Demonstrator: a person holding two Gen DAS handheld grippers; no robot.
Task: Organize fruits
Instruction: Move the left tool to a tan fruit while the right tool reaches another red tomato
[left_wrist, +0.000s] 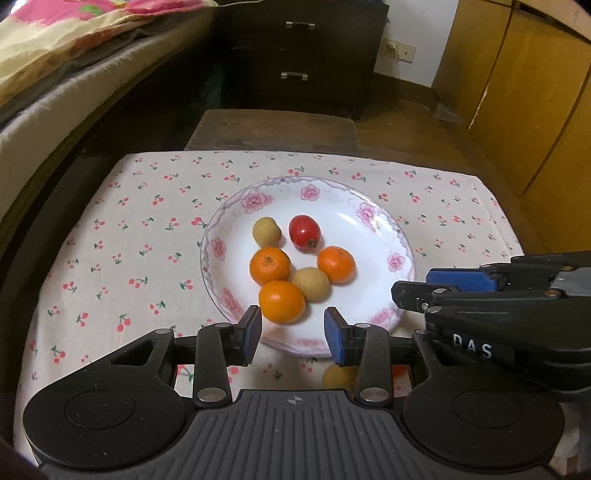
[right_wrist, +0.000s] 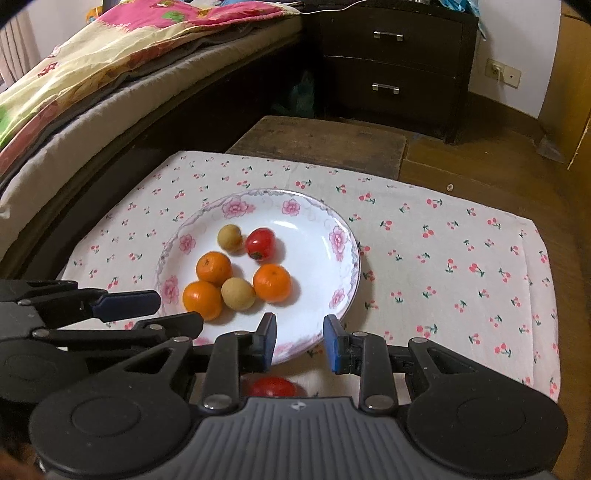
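Observation:
A white plate with pink flowers (left_wrist: 373, 236) (right_wrist: 314, 236) sits on a cherry-print cloth (left_wrist: 147, 229). It holds three oranges (left_wrist: 270, 265) (left_wrist: 336, 264) (left_wrist: 282, 301), two tan round fruits (left_wrist: 266, 231) (left_wrist: 311, 284) and a red fruit (left_wrist: 304, 232). My left gripper (left_wrist: 293, 326) (right_wrist: 180, 306) hovers over the plate's near rim, open, with nothing between its pads. Beside it, my right gripper (right_wrist: 300, 332) (left_wrist: 412, 283) has a narrow empty gap. On the cloth beneath the grippers lie a tan fruit (left_wrist: 338, 376) and a red fruit (right_wrist: 271, 386), both partly hidden.
A bed with a flowered quilt (right_wrist: 110, 55) runs along the left. A dark drawer chest (right_wrist: 391, 62) stands at the back, with a dark wooden bench (right_wrist: 321, 144) in front of it. Yellow wooden cabinets (left_wrist: 524, 92) line the right.

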